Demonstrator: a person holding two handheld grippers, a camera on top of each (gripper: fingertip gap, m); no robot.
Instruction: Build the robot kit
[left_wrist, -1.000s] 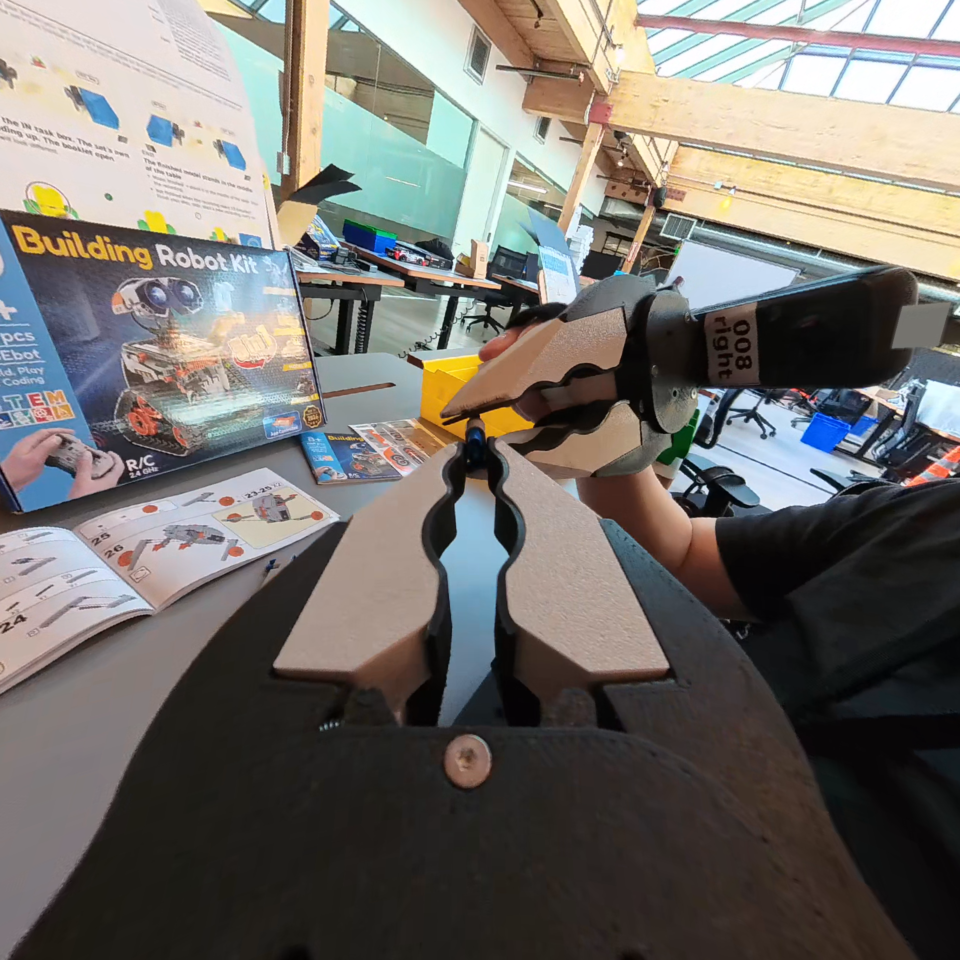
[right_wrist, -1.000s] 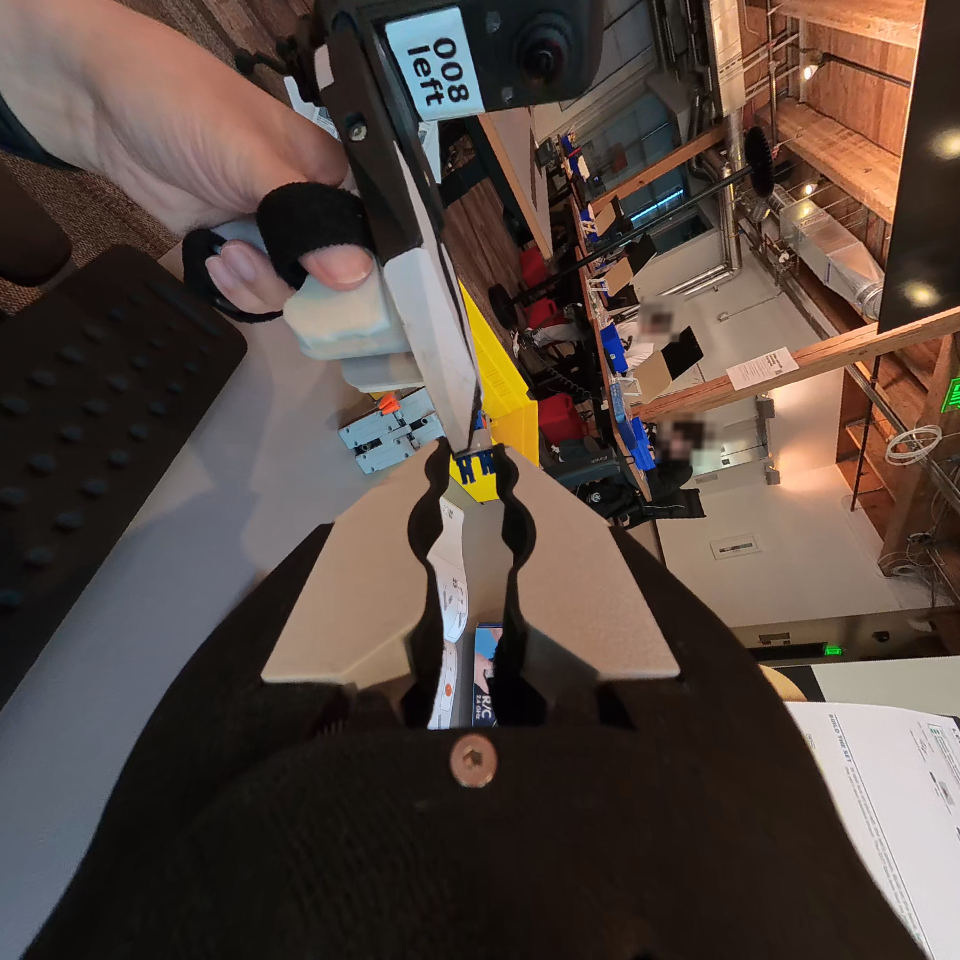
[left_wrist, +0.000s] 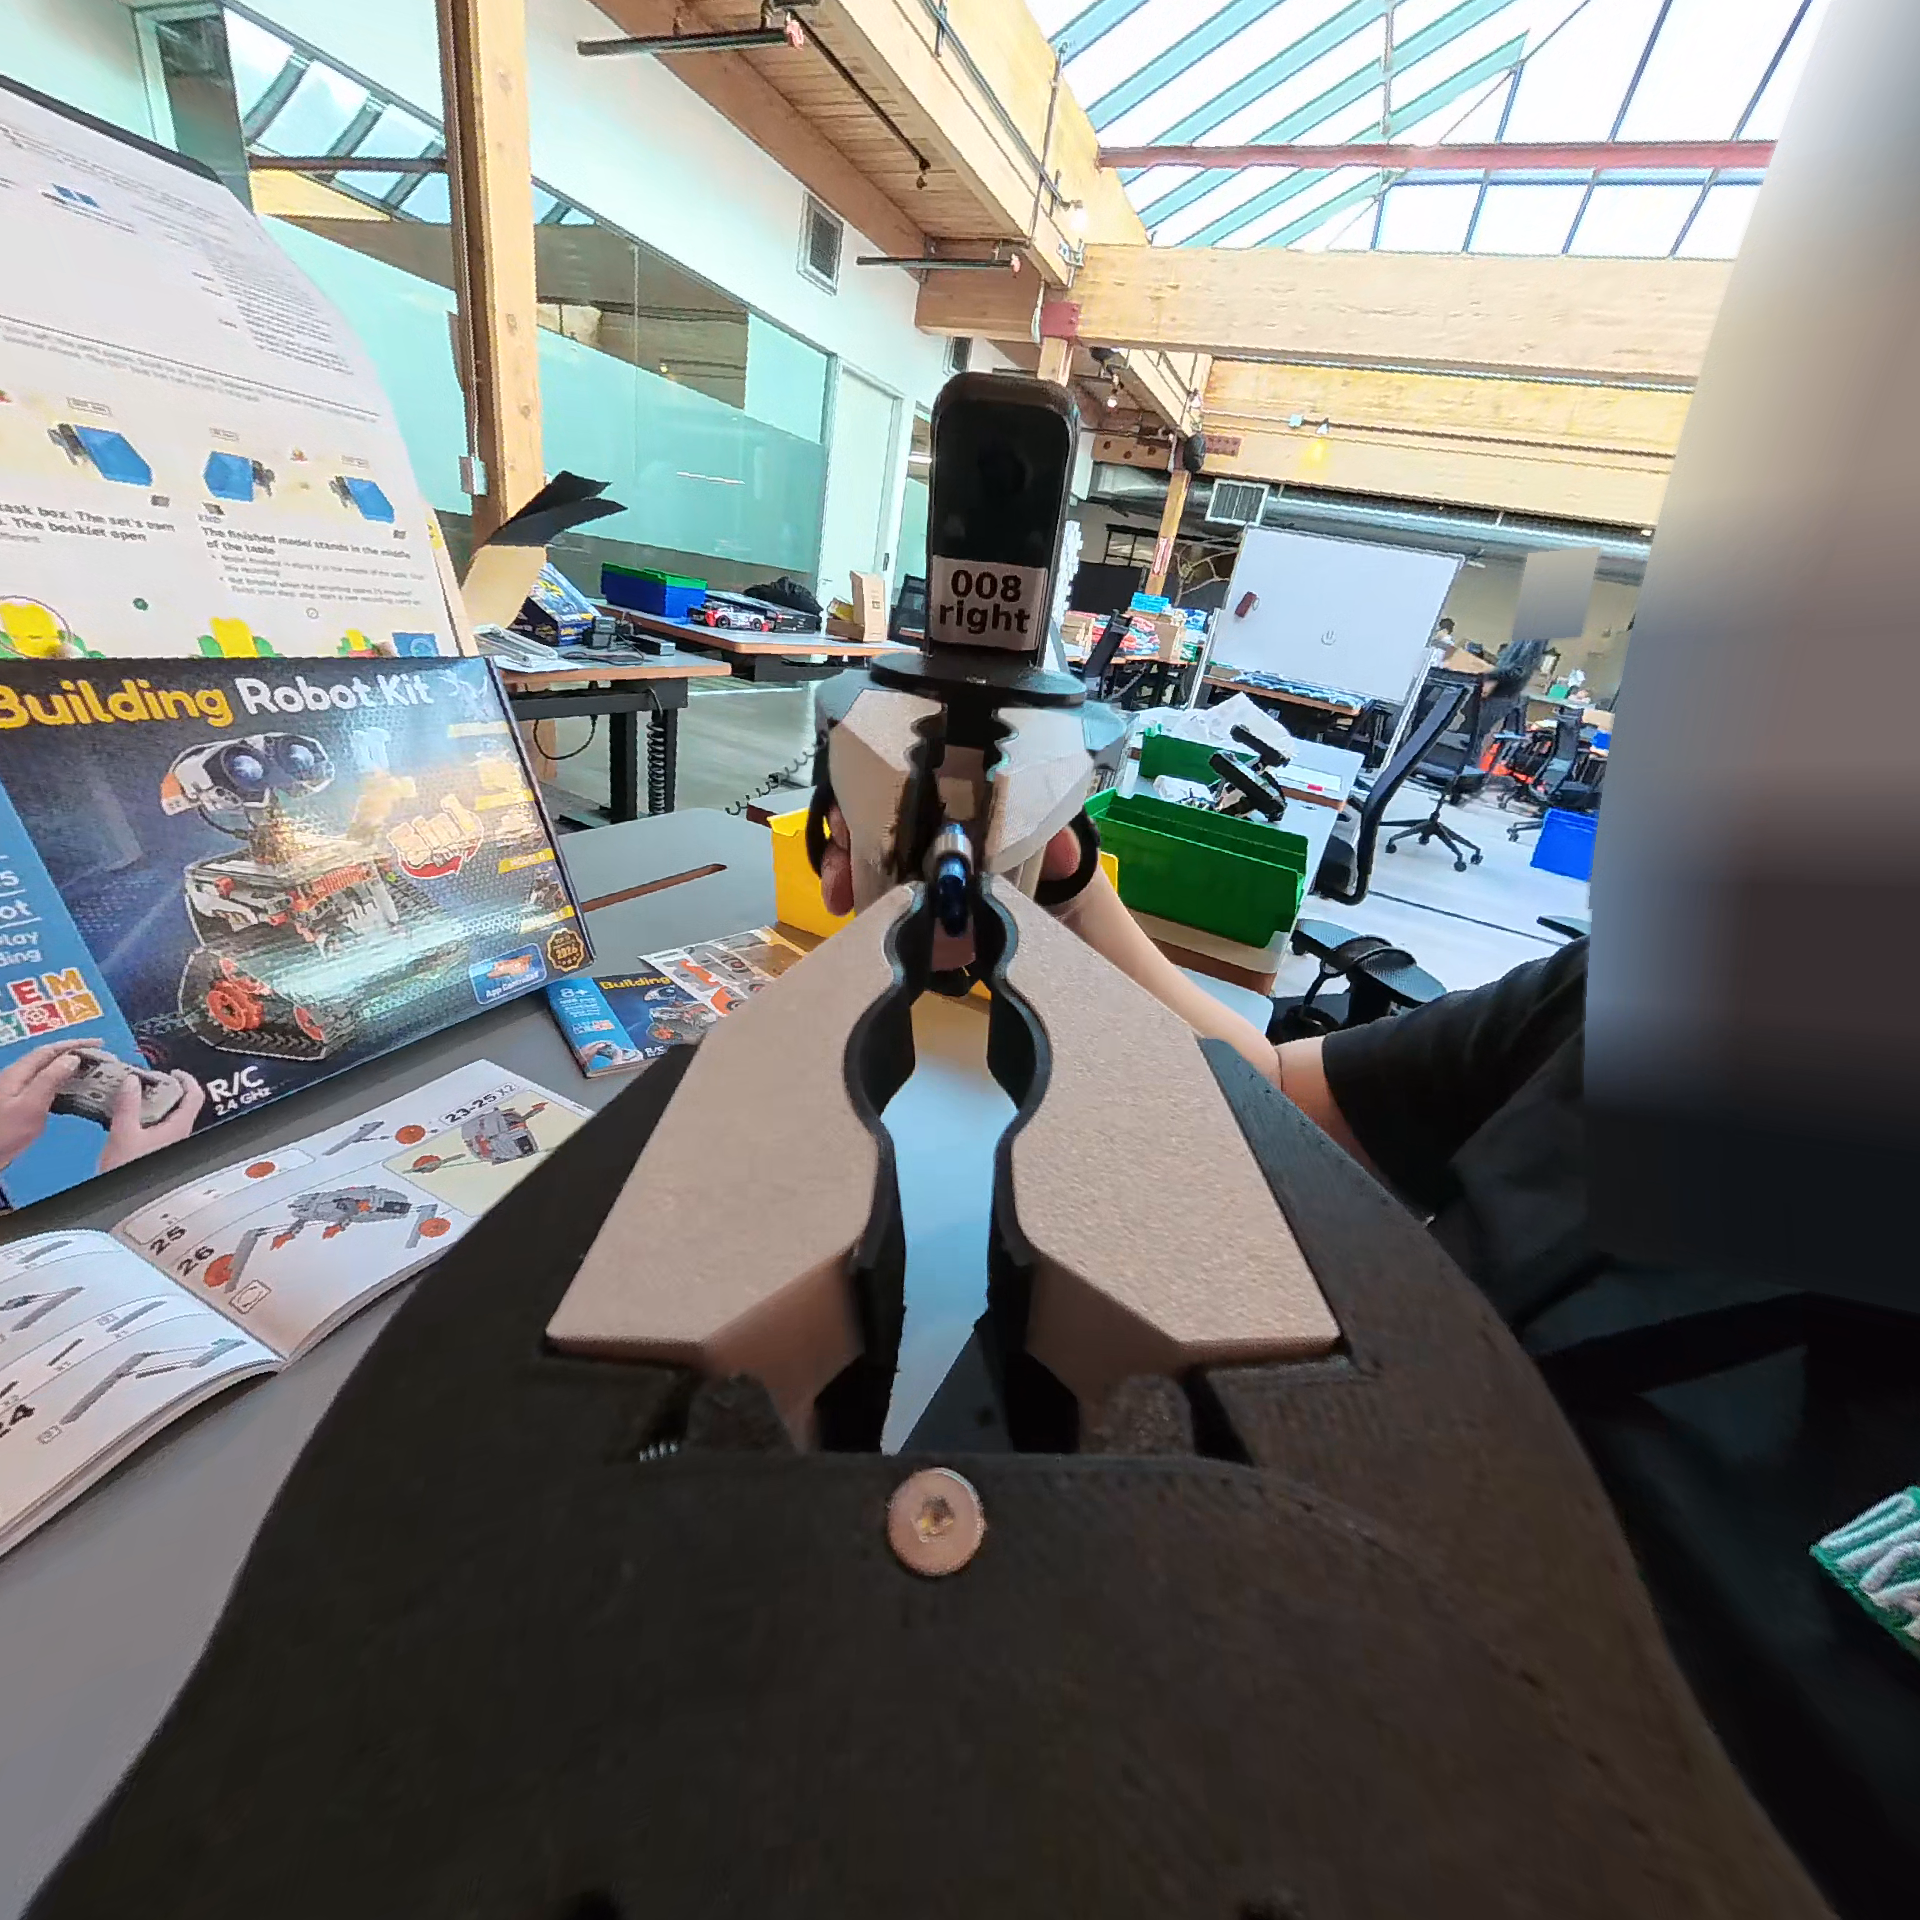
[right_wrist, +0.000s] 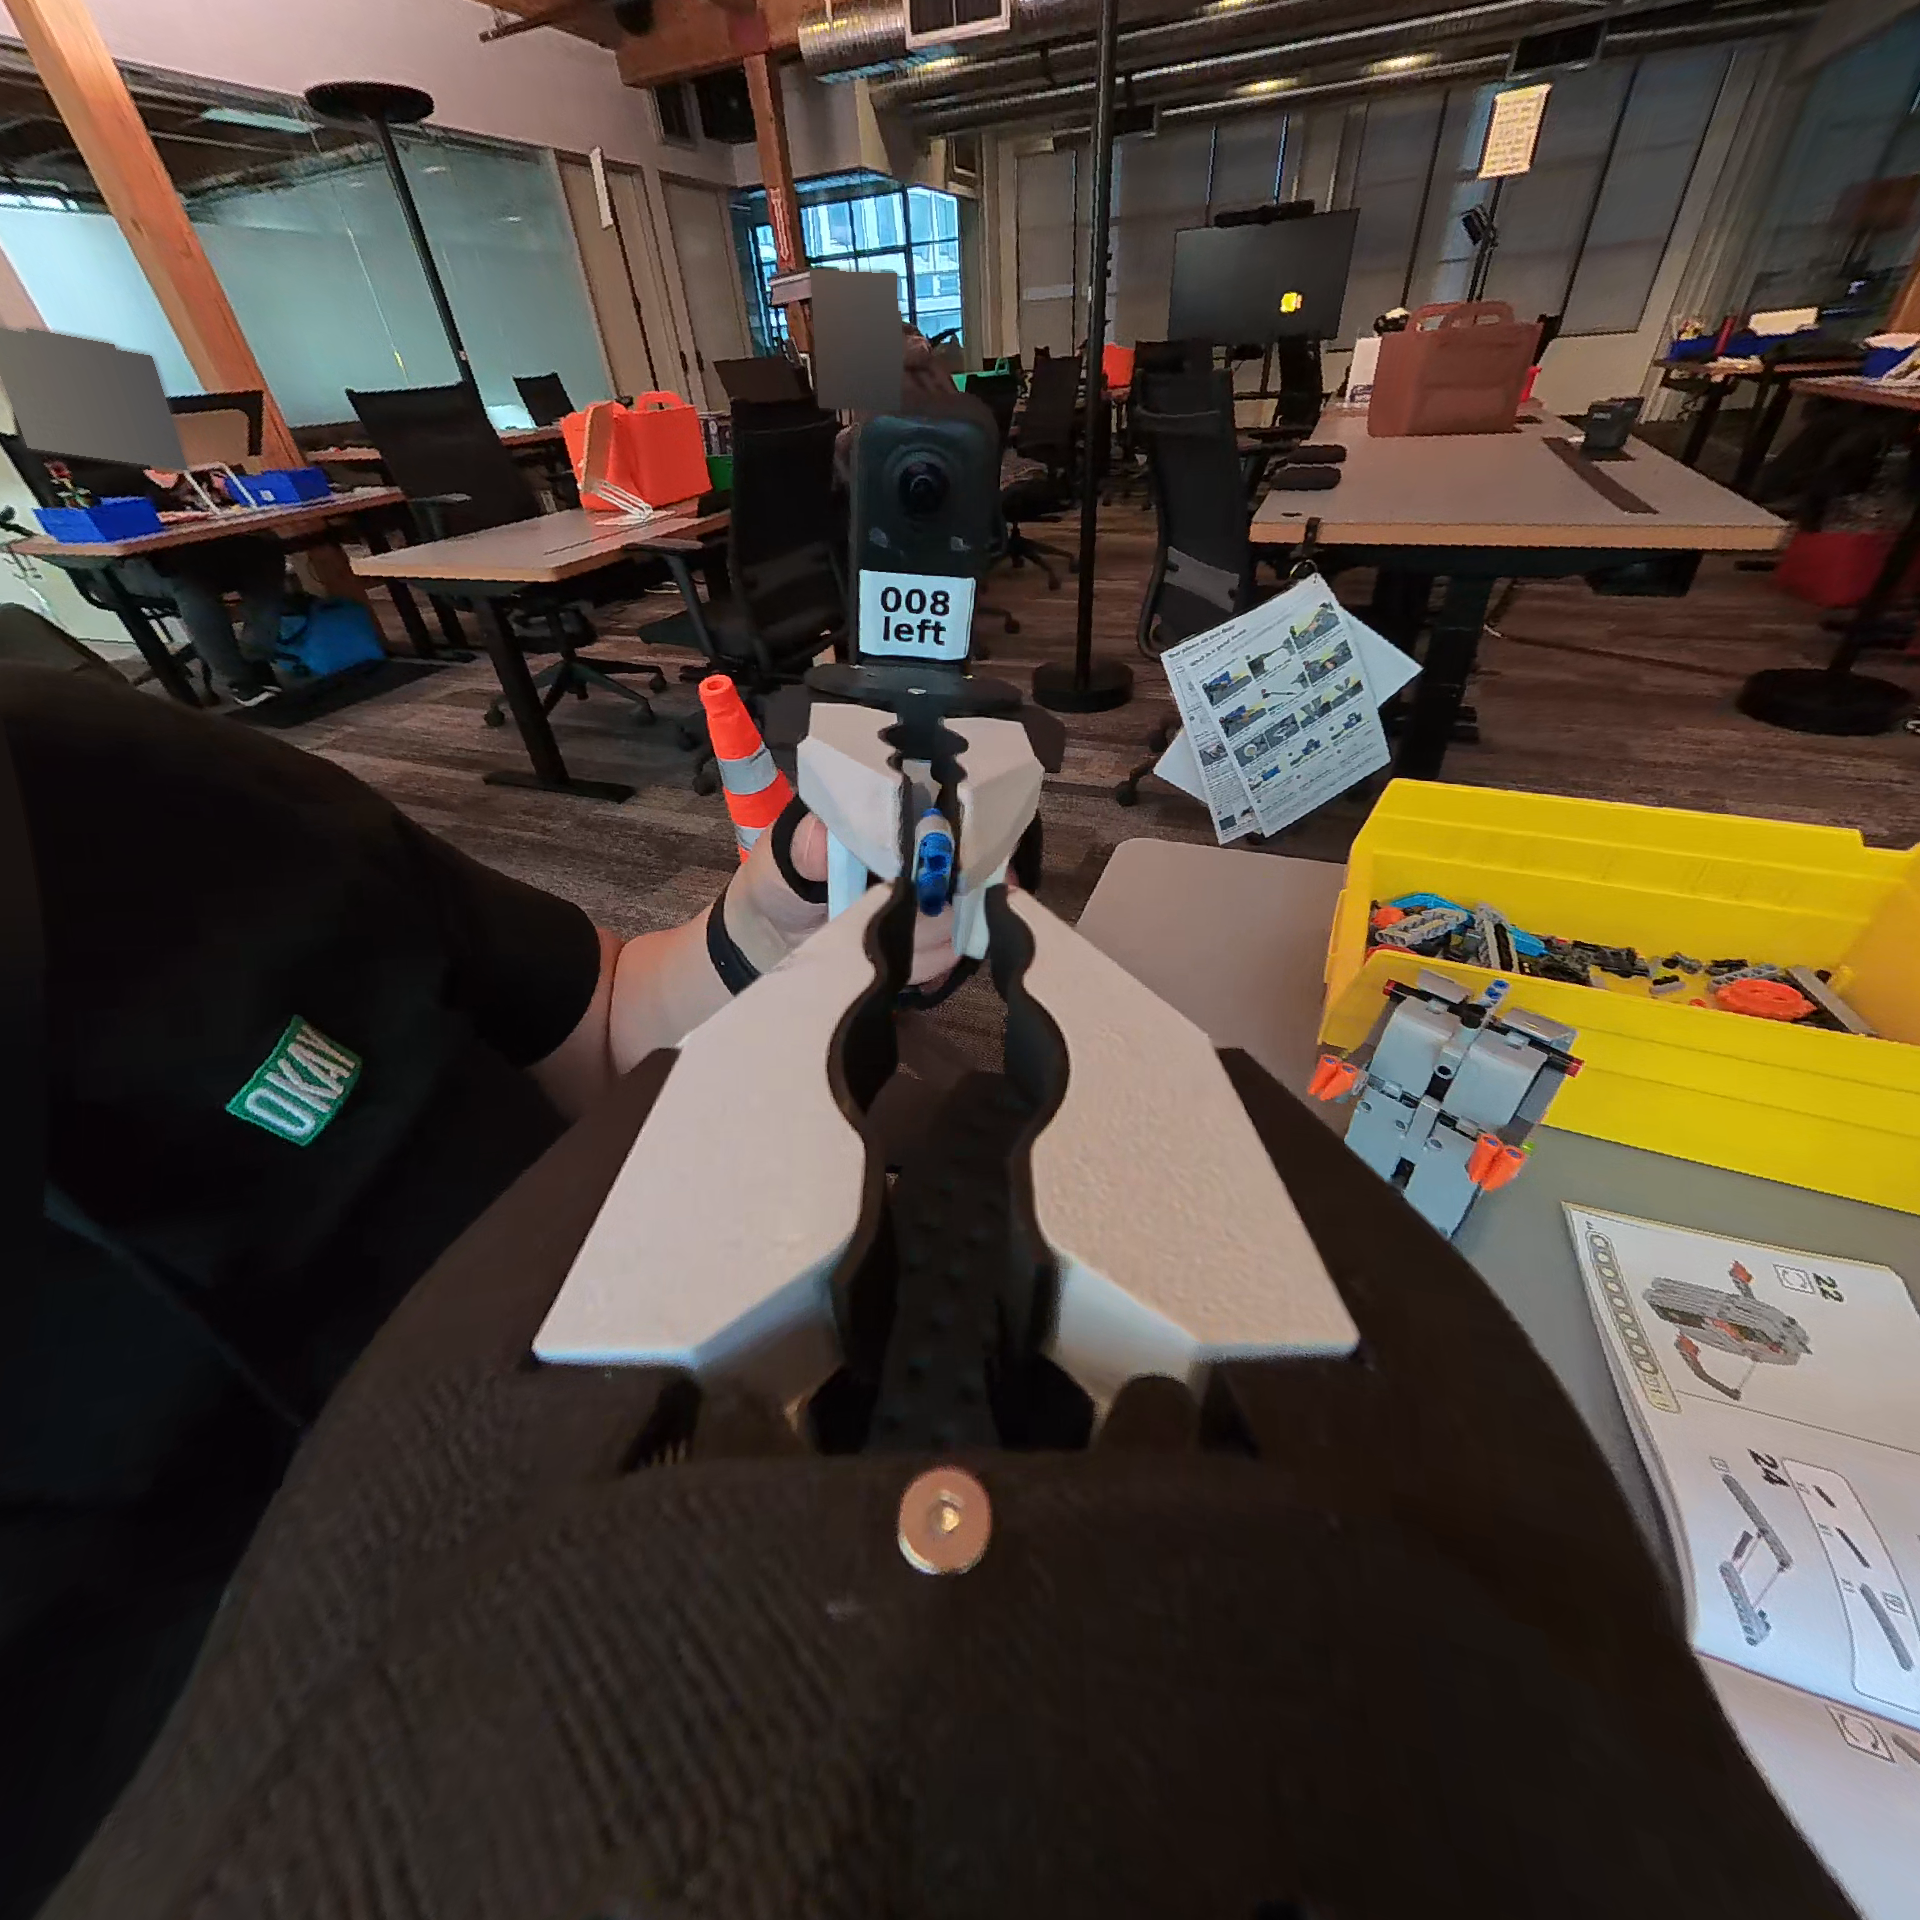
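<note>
Facing tip to tip above the surface (left_wrist: 156, 1621), the left gripper (left_wrist: 951, 914) and right gripper (right_wrist: 940, 899) both pinched one small blue pin (left_wrist: 951, 883), near a yellow bin (right_wrist: 1662, 1060).

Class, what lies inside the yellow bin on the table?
The yellow bin holds loose building-kit pieces: grey, black, blue, and an orange wheel. Its front wall and the grey model hide the rest.

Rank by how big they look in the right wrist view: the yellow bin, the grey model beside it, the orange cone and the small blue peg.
1. Yellow bin
2. Grey model
3. Orange cone, though it stands farther off, so its true size is unsure
4. Blue peg
</note>
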